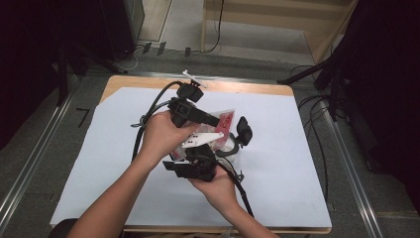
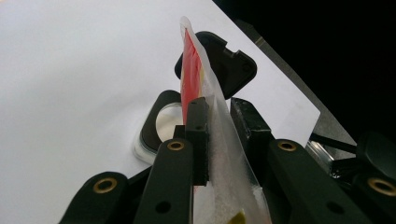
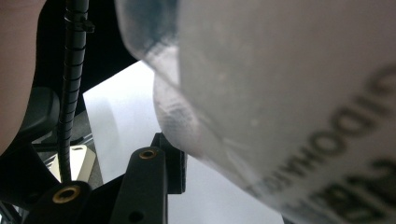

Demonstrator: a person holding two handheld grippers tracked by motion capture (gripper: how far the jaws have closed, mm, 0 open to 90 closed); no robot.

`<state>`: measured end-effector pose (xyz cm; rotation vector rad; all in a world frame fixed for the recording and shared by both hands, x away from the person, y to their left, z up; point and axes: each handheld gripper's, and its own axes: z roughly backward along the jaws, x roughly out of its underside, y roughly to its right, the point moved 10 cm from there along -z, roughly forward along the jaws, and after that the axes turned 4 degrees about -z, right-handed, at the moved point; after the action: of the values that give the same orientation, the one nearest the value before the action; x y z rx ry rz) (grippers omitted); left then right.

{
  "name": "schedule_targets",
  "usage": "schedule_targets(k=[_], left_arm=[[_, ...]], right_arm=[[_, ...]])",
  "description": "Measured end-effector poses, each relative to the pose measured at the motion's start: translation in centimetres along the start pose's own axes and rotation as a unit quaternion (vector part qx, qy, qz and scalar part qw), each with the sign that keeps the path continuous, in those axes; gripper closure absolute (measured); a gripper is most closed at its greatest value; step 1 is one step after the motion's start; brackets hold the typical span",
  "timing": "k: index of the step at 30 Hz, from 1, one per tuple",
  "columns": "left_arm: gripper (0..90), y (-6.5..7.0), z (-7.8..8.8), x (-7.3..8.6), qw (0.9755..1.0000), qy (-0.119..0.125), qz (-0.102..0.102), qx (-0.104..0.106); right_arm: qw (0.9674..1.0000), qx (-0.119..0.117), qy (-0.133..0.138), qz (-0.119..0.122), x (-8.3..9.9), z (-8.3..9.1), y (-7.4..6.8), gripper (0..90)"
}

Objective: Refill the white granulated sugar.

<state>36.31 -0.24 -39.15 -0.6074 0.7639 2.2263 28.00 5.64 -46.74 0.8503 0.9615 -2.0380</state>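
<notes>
Pinching a clear red-printed pouch [image 2: 219, 140], the left tool [image 2: 219, 126] grips firmly, while the right tool's [image 3: 187, 163] state is unclear beside blurred, unreadable black lettering.

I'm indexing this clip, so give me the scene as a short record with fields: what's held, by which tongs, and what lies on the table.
surface: table covered by a white sheet
held item: clear plastic pouch with a red printed part
left tongs: shut on the pouch, pads clamping its edge
right tongs: at the pouch from the near side; grip cannot be told
right gripper view: pouch close and blurred, dark lettering on it
on the sheet: black container standing open, hinged lid up
hands: both close together over the middle of the sheet
</notes>
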Motion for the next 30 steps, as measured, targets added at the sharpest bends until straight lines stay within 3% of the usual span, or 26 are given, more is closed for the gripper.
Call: schedule_targets(k=[21, 25, 30], left_arm=[[78.4, -0.11, 0.02, 0.1, 1.0, -0.002, 0.003, 0.005], [78.2, -0.16, -0.04, 0.0, 0.9997, -0.002, 0.017, 0.014], [78.2, -0.32, 0.02, -0.07, 0.9998, -0.003, 0.014, 0.016]], right_arm=[[1.0, 0.001, -0.001, 0.005, 0.04, -0.06, 0.03, 64.4], [1.0, 0.003, -0.001, 0.003, -0.02, -0.04, 0.09, 64.3], [1.0, 0.005, -0.004, 0.007, -0.12, -0.05, 0.2, 64.4]])
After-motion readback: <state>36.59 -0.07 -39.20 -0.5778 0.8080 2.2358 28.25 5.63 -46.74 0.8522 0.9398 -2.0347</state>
